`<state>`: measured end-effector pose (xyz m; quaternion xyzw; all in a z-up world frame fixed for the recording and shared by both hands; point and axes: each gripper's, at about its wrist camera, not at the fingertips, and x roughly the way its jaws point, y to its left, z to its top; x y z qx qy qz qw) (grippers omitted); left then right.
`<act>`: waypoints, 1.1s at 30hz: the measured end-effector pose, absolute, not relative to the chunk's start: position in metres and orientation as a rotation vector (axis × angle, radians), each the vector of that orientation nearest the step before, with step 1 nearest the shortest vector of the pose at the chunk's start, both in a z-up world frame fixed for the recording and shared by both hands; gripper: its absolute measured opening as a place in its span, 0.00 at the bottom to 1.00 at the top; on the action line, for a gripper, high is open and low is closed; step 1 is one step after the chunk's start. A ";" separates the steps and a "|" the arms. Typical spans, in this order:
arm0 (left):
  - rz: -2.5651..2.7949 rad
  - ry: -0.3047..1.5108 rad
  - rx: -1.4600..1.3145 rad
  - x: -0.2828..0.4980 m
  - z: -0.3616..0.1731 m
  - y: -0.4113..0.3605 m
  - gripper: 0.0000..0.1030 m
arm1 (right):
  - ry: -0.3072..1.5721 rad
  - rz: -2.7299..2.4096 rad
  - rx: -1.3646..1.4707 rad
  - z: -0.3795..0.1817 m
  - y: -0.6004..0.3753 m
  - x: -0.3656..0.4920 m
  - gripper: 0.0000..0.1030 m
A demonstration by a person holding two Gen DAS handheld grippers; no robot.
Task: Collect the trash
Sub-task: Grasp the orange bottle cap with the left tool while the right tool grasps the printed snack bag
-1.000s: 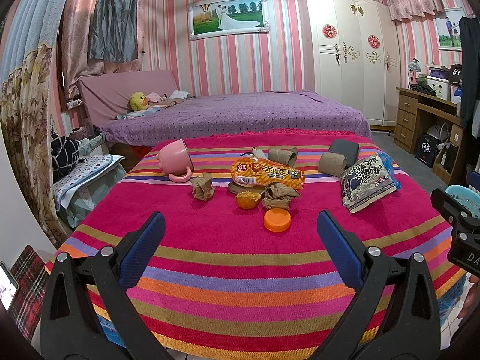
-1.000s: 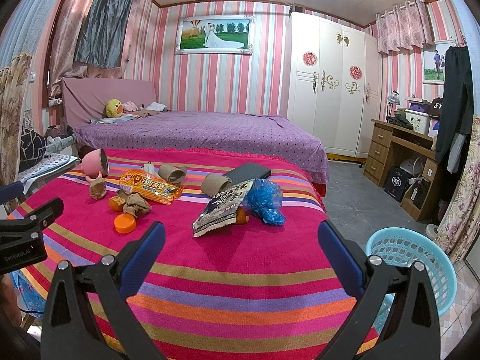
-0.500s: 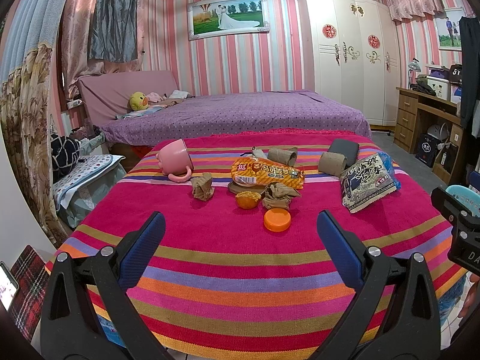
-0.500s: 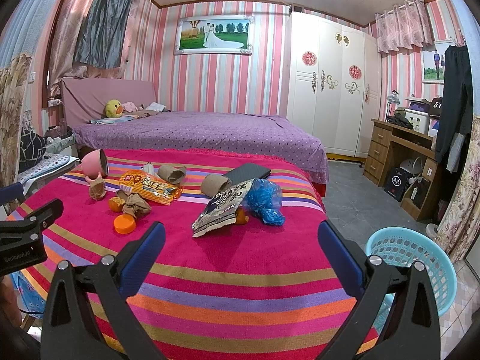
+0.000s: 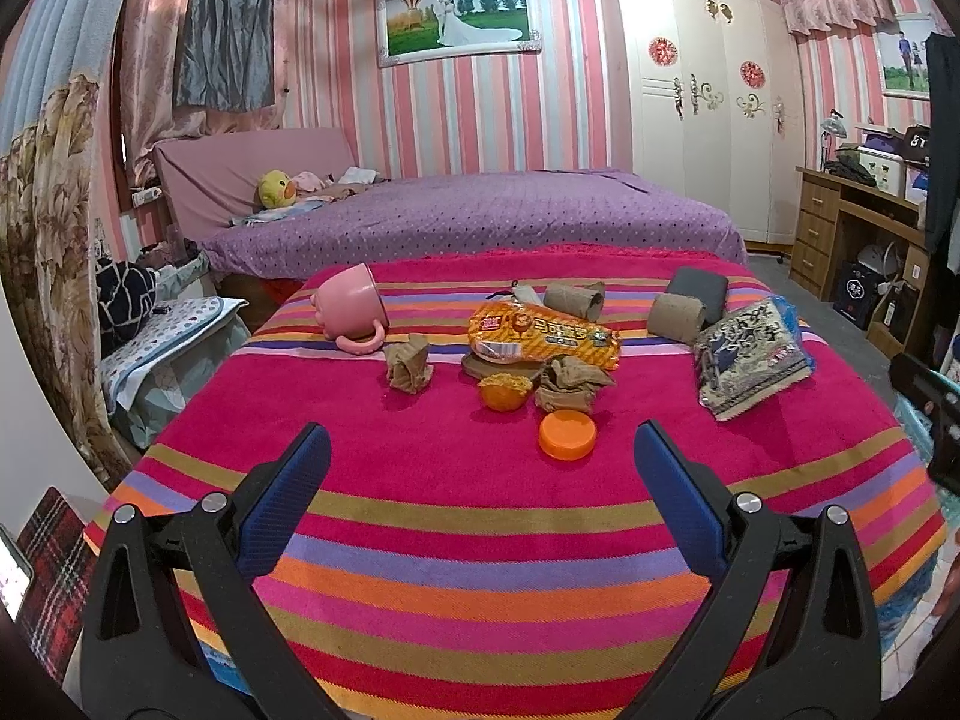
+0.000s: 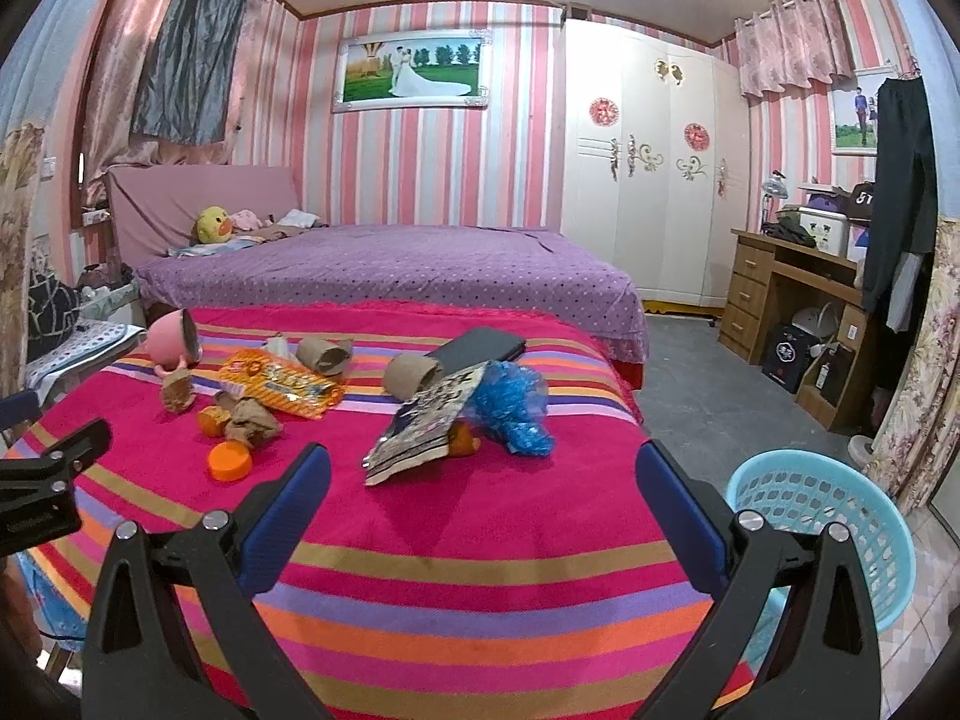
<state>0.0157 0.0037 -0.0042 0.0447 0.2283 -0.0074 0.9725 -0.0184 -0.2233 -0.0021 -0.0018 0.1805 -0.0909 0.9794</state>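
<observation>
From your left wrist camera, you see a table under a striped cloth with trash gathered at its far half. Count one orange snack packet, one grey patterned packet at the right with a blue plastic bag just behind it, two cardboard tubes, two crumpled brown paper wads, one orange fruit half and one orange lid nearest you. One pink mug lies tipped on its side at the left; its inside cannot be seen. One dark flat case lies behind the right tube. Your left gripper is spread wide above the near cloth, holding and touching nothing.

From your right wrist camera, the same trash sits to the left and centre: the grey packet leans on a second piece of orange fruit, touching the blue bag. One light blue mesh basket stands on the floor, off the table's right corner; what shows of its inside looks bare. Your right gripper is also fully spread, gripping nothing, clear of the cloth. Your left gripper's black body pokes in at the left edge.
</observation>
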 end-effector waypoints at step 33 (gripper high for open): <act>-0.194 0.786 0.084 0.124 -0.070 -0.035 0.38 | 0.515 -0.166 0.004 -0.024 -0.266 0.061 0.96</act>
